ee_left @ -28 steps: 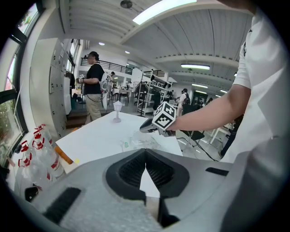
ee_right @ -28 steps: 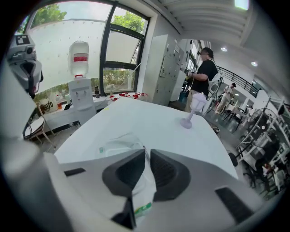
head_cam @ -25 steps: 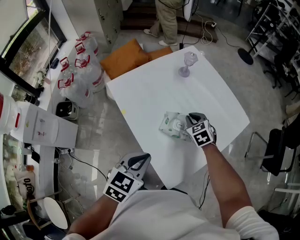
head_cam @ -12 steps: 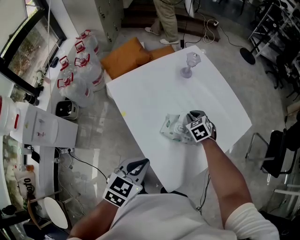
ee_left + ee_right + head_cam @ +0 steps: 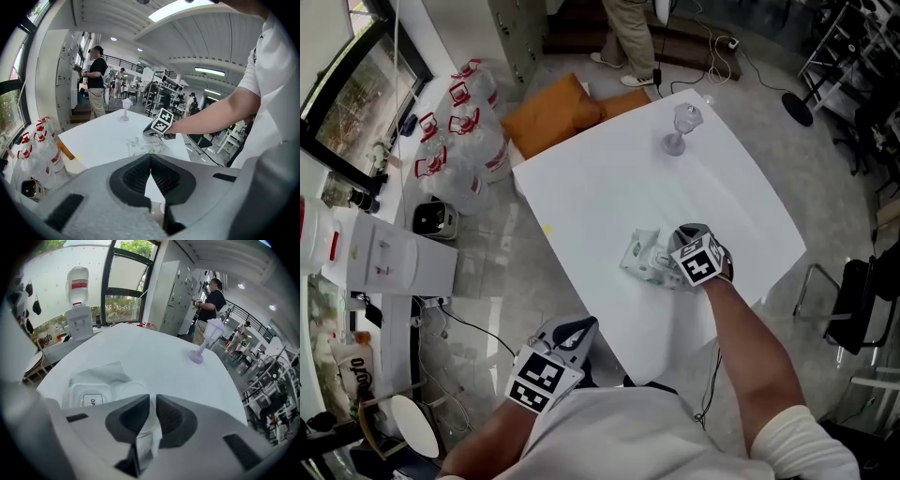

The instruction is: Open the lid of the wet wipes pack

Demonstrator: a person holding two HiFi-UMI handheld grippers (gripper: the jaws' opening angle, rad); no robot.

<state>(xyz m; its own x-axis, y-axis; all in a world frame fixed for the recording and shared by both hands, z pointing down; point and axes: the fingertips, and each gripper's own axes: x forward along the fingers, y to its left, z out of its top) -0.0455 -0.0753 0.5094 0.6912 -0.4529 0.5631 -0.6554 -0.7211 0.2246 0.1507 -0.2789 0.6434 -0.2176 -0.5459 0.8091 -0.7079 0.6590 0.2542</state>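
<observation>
Pale tiled office floor, water bottles (image 5: pixel 455 131) and a dispenser (image 5: pixel 389 258) along the wall: my white counter (image 5: pixel 609 187) is bare apart from a goblet (image 5: pixel 680 127) at its far corner. I hold the left claw (image 5: pixel 577 328) off the counter by my body, pads pressed together and empty, likely in reserve. The right claw (image 5: pixel 667 261) points steeply down onto the wet wipes pack (image 5: pixel 639 253) near the counter's near edge. Its jaws have just been closing to a slit with white plastic between them, apparently pinching the rim of the lid (image 5: pixel 101 392), which is not yet open.
</observation>
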